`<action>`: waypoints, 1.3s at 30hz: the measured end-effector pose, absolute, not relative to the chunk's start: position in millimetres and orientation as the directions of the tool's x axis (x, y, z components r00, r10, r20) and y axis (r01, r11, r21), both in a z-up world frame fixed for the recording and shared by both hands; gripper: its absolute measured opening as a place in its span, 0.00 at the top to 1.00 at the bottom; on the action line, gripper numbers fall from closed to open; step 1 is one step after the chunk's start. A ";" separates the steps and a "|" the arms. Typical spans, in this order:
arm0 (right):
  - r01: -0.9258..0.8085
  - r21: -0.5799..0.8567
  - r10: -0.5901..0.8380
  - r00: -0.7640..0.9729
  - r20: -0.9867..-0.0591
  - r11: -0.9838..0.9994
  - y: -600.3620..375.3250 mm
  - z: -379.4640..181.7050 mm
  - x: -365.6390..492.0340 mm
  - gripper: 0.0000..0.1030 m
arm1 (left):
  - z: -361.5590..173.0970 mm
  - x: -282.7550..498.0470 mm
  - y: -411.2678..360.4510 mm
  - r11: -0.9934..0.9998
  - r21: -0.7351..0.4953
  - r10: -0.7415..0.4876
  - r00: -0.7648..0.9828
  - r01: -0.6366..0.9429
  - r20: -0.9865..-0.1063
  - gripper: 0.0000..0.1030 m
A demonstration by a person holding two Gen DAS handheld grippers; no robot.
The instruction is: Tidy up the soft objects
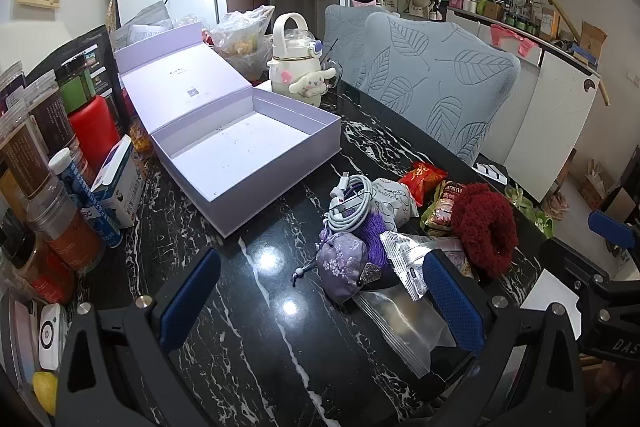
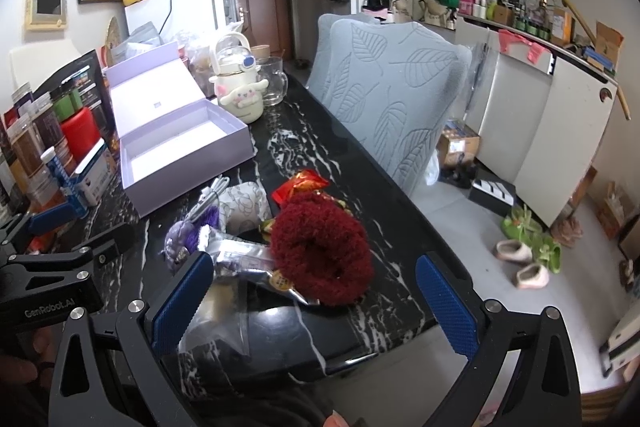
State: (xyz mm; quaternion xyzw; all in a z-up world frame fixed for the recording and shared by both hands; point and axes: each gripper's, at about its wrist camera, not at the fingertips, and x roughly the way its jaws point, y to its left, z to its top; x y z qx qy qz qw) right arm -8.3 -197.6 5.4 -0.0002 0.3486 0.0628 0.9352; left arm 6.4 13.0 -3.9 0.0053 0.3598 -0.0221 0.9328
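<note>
Hovering low over a black marble table (image 1: 248,327), two handheld grippers face a small heap of soft things, with an empty lilac box (image 1: 244,147) as the landmark for everything else. The box sits open, its lid folded back, and nothing lies inside it.

Just in front of the box, toward the cameras, the heap holds a coiled white cable (image 1: 352,203), a lilac embroidered pouch (image 1: 344,267), a pale printed pouch (image 1: 394,199), a red foil packet (image 1: 422,177), clear snack wrappers (image 1: 404,319), and a fluffy dark red scrunchie (image 2: 320,251) on the side of the heap farthest from the box.

The left gripper (image 1: 320,299) has its blue-padded fingers spread wide and holds nothing; the lilac pouch lies just ahead of them. The right gripper (image 2: 316,303) is likewise spread wide and empty, with the scrunchie lying just beyond its fingertips.

The likely step is a first pick from the heap. To do it well, the right gripper should probably lower around the scrunchie's thick rim and squeeze it alone, clear of the crinkly wrapper tucked beneath it. The cable touches the pouches, so each should be lifted slowly to avoid dragging a neighbour along, then carried to the box.
</note>
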 end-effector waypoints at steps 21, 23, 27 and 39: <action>-0.121 0.044 0.121 0.756 -0.643 0.992 -197.4 7.5 -13.6 0.00 | 2.9 -7.3 8.3 0.999 -0.016 -0.040 0.750 0.040 -0.660 0.00; -0.123 0.044 0.123 0.759 -0.640 0.991 -197.5 7.8 -15.2 0.00 | 3.4 -9.4 7.8 0.999 -0.017 -0.041 0.752 0.039 -0.658 0.00; -0.127 0.048 0.129 0.763 -0.633 0.991 -200.2 7.9 -21.6 0.00 | 4.2 -13.9 6.0 0.999 -0.016 -0.039 0.755 0.038 -0.654 0.00; -0.125 0.058 0.134 0.773 -0.621 0.990 -206.3 5.1 -31.2 0.00 | 2.2 -21.9 -0.9 0.999 -0.019 -0.049 0.759 0.049 -0.650 0.00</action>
